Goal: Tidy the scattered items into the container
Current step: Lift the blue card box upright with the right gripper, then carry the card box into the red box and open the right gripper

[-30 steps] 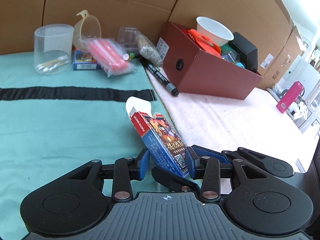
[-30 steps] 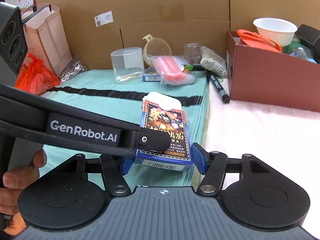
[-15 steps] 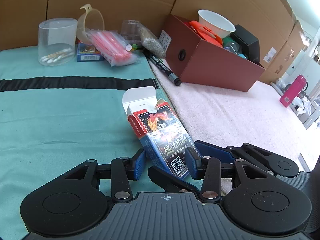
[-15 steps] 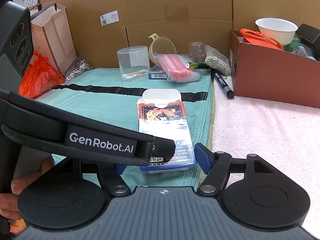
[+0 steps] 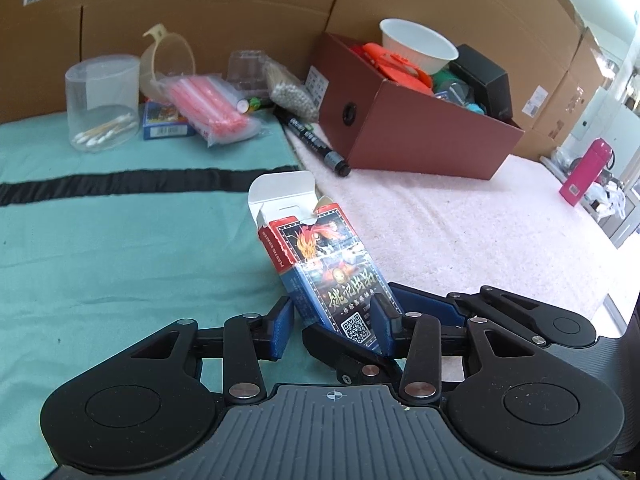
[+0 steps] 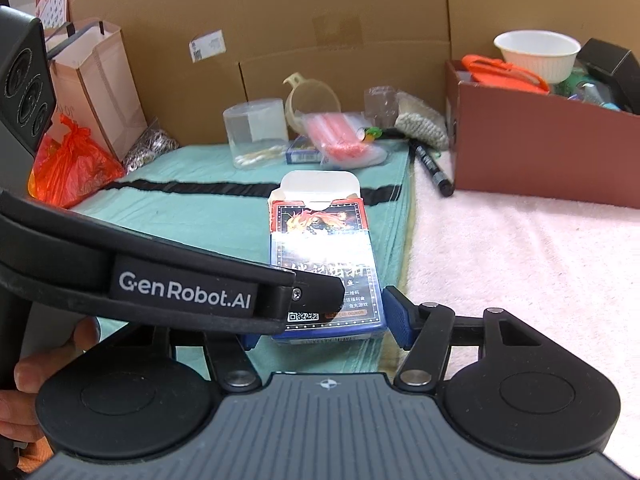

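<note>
Card box: the blue-and-red cardboard playing-card box with its white top flap open lies on the teal cloth, near its edge beside the pink towel.
Left gripper: fingers slightly apart around the card box's near end; whether they press it, cannot tell.
Right gripper: fingers apart, flanking the same end; right pad just clear.
Container: the brown cardboard box, full, stands well beyond the card box, on the towel.
</note>
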`<state>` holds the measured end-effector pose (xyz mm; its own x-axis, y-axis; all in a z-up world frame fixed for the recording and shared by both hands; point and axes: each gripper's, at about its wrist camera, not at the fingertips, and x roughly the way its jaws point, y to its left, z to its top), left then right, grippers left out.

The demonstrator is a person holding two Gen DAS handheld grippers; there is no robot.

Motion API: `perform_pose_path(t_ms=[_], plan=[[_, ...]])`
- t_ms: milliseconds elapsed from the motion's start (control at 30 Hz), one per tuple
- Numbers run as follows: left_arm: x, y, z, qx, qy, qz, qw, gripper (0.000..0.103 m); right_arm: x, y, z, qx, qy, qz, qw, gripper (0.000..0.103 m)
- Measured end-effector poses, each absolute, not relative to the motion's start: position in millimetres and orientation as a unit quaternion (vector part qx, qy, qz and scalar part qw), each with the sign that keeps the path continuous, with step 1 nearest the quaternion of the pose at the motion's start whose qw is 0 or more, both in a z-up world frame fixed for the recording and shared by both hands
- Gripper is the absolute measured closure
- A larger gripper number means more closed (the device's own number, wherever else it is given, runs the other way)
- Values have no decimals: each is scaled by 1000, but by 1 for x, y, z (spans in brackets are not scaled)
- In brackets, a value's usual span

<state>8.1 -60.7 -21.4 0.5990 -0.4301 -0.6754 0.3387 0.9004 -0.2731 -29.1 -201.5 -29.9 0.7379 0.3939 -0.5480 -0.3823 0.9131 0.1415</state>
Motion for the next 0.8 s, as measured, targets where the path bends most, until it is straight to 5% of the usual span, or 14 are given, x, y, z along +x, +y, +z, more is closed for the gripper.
perform_pose_path(t_ms=[800], plan=[[54, -163, 72, 10, 272, -277, 921, 50, 13, -281, 45, 32, 170, 126, 977, 37]])
